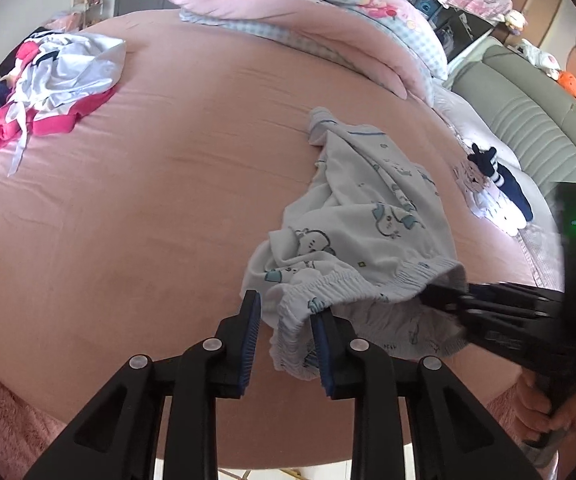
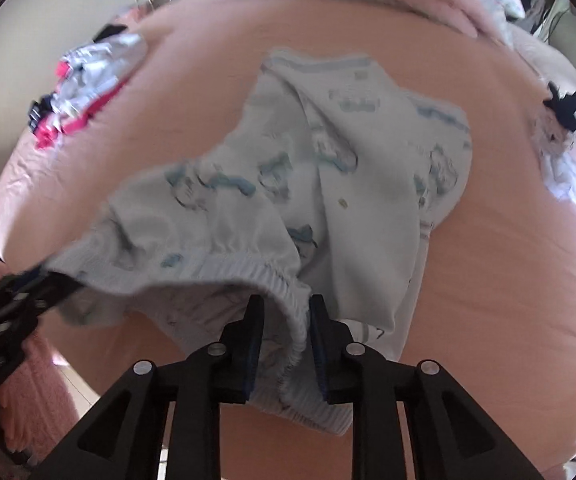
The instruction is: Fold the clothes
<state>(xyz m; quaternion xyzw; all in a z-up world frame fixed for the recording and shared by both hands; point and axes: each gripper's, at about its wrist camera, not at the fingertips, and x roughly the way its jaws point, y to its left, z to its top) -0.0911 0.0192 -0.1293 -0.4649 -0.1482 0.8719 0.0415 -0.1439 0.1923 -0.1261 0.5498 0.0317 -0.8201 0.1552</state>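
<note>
Pale blue printed pants [image 1: 367, 220] [image 2: 347, 160] with an elastic waistband lie across the pink bed sheet [image 1: 148, 200], with the waistband end raised toward me. My left gripper [image 1: 287, 306] is shut on the gathered waistband, which bunches between its blue pads. In the right wrist view it shows blurred at the left edge [image 2: 44, 276], holding the waistband's left end. My right gripper [image 2: 286, 300] is shut on the waistband's other end, and it reaches in from the right in the left wrist view [image 1: 443, 294]. The waistband sags in an arc between the two grips.
A heap of white, pink and navy clothes [image 1: 48, 80] [image 2: 88, 76] sits at the far left of the bed. A folded pink-and-checked quilt [image 1: 327, 20] lies at the back. Navy striped items [image 1: 499, 184] rest by the grey headboard [image 1: 527, 112]. A hand [image 1: 539, 404] holds the right gripper.
</note>
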